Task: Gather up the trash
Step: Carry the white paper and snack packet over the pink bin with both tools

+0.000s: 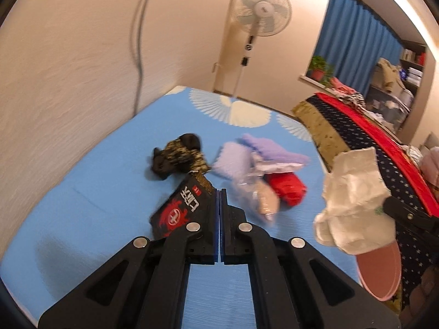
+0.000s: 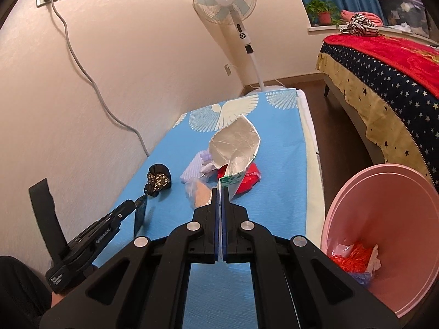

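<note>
I hold a black packet (image 1: 181, 208) in the left gripper (image 1: 221, 192), a foil carton (image 2: 236, 148) in the right gripper (image 2: 221, 189), jaws clamped; next, carry both to the bin (image 2: 384, 192) at three o'clock.

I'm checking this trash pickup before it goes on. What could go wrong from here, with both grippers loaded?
1. The left gripper pinches the black wrapper only by one edge, so it may slip free.
2. The right gripper holds the torn foil-lined carton by a corner; it could snag the pile while swinging to the pink bin.
3. The bin stands beyond the table edge, so a dropped piece may land on the floor.
</note>
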`<state>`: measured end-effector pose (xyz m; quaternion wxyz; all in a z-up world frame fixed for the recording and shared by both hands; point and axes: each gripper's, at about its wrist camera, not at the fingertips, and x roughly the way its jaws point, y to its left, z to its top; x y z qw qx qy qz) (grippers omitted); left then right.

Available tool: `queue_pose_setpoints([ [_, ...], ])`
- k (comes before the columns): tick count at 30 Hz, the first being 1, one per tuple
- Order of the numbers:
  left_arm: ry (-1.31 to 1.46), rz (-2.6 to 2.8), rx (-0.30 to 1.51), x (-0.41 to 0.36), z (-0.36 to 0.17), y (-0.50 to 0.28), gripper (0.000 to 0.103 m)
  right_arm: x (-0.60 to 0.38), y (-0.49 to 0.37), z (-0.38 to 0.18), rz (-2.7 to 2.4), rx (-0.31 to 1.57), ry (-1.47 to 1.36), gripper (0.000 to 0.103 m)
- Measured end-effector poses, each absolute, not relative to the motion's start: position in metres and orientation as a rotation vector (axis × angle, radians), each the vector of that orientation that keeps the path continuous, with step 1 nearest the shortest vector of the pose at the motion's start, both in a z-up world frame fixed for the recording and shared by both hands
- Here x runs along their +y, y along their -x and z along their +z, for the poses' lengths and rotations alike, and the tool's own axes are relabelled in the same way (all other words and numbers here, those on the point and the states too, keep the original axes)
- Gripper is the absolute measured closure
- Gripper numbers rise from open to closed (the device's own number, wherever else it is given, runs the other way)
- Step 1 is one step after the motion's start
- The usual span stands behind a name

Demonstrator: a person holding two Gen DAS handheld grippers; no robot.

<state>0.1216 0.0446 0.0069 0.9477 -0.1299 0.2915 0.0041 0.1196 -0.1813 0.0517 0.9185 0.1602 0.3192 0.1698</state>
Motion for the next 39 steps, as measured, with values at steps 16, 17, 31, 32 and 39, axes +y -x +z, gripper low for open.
queue_pose_setpoints([
  [16, 0.228, -0.116, 0.533, 0.013, 0.044, -0.095, 0.103, -0.190, -0.094, 0.077, 0.267, 0.604, -0.254, 0.102],
  [17, 0.222, -0.122, 0.532, 0.010, 0.045, -0.094, 0.103, -0.190, -0.092, 0.078, 0.264, 0.601, -0.250, 0.102],
  [31, 0.194, -0.166, 0.511, -0.008, 0.060, -0.067, 0.103, -0.201, -0.060, 0.092, 0.207, 0.561, -0.219, 0.102],
  [32, 0.196, -0.167, 0.511, -0.010, 0.060, -0.065, 0.103, -0.202, -0.057, 0.092, 0.201, 0.562, -0.220, 0.102],
  [39, 0.173, -0.207, 0.513, -0.027, 0.064, -0.059, 0.103, -0.203, -0.047, 0.091, 0.185, 0.573, -0.203, 0.102],
])
